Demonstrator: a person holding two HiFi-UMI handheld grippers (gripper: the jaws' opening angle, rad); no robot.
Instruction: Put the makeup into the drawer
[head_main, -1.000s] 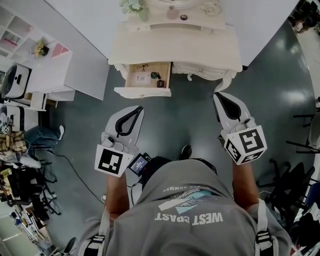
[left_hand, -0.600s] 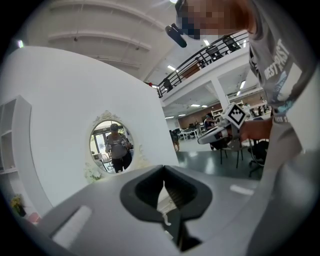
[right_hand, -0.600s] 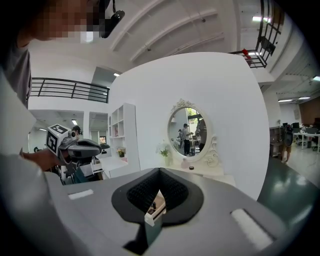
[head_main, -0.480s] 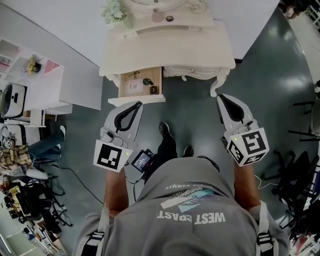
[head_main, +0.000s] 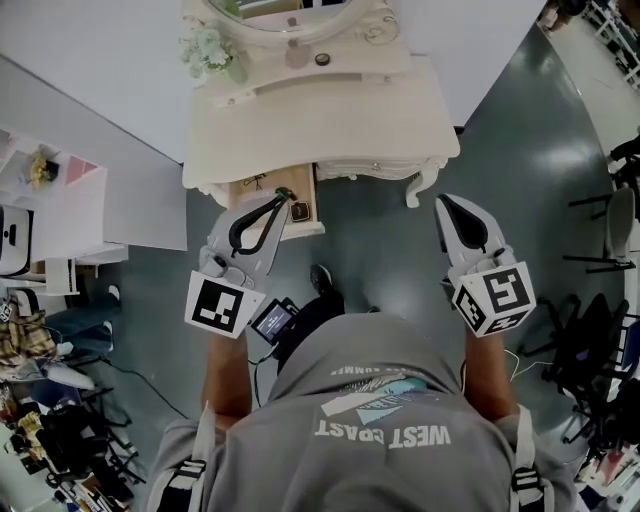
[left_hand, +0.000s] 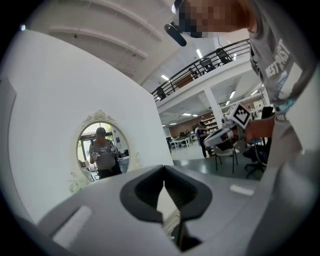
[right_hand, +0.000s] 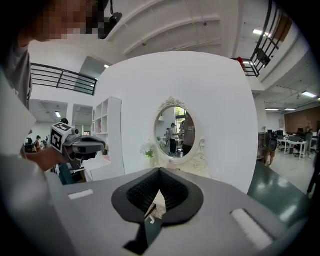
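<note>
A cream vanity table (head_main: 330, 120) stands ahead, its left drawer (head_main: 303, 230) pulled open. Inside the drawer lie a small dark square item (head_main: 299, 211) and a thin wiry piece (head_main: 254, 182). On the table's back shelf sit a small dark jar (head_main: 322, 59) and a pale bottle (head_main: 293, 52). My left gripper (head_main: 285, 193) (left_hand: 164, 169) is shut and empty, its tip over the open drawer. My right gripper (head_main: 446, 201) (right_hand: 160, 171) is shut and empty too, above the floor just in front of the table's right leg.
An oval mirror (right_hand: 175, 130) (left_hand: 102, 150) and a flower bunch (head_main: 210, 48) stand at the table's back. A white shelf unit (head_main: 60, 210) is at the left, dark chairs (head_main: 600, 330) at the right. My foot (head_main: 322, 276) is near the drawer.
I have walked toward the vanity, so table and drawer are nearer. The left gripper's tip went from short of the drawer to over it; the right gripper came up to the table's right leg.
</note>
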